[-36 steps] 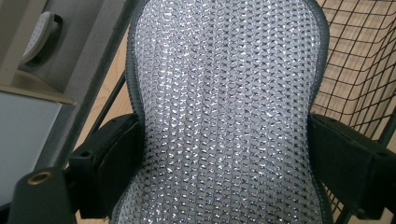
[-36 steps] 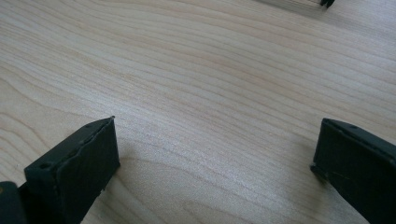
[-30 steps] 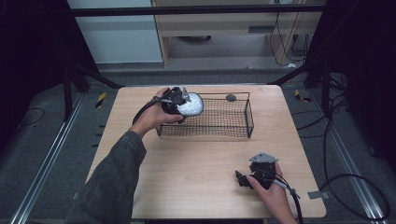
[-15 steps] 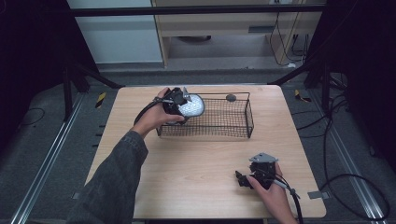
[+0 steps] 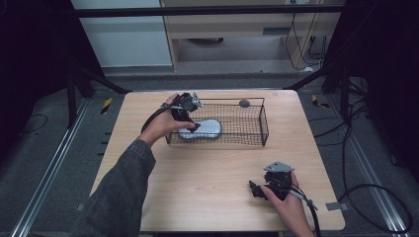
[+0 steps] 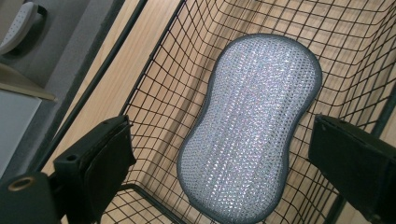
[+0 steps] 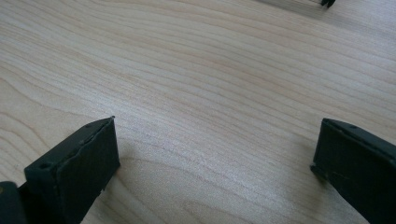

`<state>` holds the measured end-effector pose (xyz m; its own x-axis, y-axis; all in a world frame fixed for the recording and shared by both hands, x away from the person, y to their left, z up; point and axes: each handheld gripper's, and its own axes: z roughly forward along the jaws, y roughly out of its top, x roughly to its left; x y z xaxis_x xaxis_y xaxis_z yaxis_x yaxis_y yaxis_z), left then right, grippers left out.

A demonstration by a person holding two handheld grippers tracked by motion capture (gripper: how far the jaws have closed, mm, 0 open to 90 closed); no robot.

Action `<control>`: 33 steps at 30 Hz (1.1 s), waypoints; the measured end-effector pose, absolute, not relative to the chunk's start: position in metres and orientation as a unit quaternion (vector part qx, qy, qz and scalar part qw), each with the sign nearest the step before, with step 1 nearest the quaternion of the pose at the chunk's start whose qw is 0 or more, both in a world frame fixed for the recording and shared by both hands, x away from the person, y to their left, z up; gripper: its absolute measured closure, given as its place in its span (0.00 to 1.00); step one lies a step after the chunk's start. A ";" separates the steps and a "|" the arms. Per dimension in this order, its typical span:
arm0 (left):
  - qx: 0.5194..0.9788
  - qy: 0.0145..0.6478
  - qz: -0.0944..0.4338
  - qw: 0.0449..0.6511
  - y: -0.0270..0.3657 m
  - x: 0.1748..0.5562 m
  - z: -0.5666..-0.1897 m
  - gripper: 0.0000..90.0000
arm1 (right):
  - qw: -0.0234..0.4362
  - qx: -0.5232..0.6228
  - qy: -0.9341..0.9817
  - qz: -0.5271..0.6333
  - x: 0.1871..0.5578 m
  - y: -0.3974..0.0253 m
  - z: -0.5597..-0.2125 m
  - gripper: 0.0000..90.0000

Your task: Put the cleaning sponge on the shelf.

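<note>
The fingers [image 6: 93,168] of the left gripper [image 6: 219,163] are spread wide, with nothing between them. They hang just above the left end of the basket [image 5: 264,123]. The pad [image 6: 252,126], grey and sparkly, lies flat on the basket's floor, right under them and free. So I think the step in hand is the drop: the pad is in the basket and let go. Next, the left gripper [image 5: 185,106] should lift straight up, so it does not bump the wire rim. The right gripper [image 5: 269,185] rests low on the worktop [image 5: 207,173], near the front edge, well apart from the basket. Its fingers [image 7: 74,168] are wide too and hold nothing.
</note>
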<state>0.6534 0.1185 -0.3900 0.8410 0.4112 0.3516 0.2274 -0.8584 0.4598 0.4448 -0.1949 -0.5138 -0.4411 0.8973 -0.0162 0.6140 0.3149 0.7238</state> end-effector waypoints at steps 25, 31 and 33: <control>0.924 0.180 0.231 0.246 0.119 0.631 -0.376 0.04 | 0.213 0.483 0.782 0.330 0.445 -0.195 -0.514 0.00; 0.919 0.186 0.234 0.255 0.119 0.622 -0.375 0.04 | 0.213 0.484 0.782 0.330 0.445 -0.195 -0.514 0.00; 0.919 0.185 0.235 0.257 0.119 0.618 -0.375 0.04 | 0.212 0.484 0.782 0.330 0.445 -0.195 -0.514 0.00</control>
<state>0.6178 0.1190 -0.3753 0.8205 0.4617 0.3372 0.2199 -0.7993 0.5592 0.4447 -0.1948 -0.5138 -0.4407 0.8976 -0.0123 0.6168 0.3128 0.7223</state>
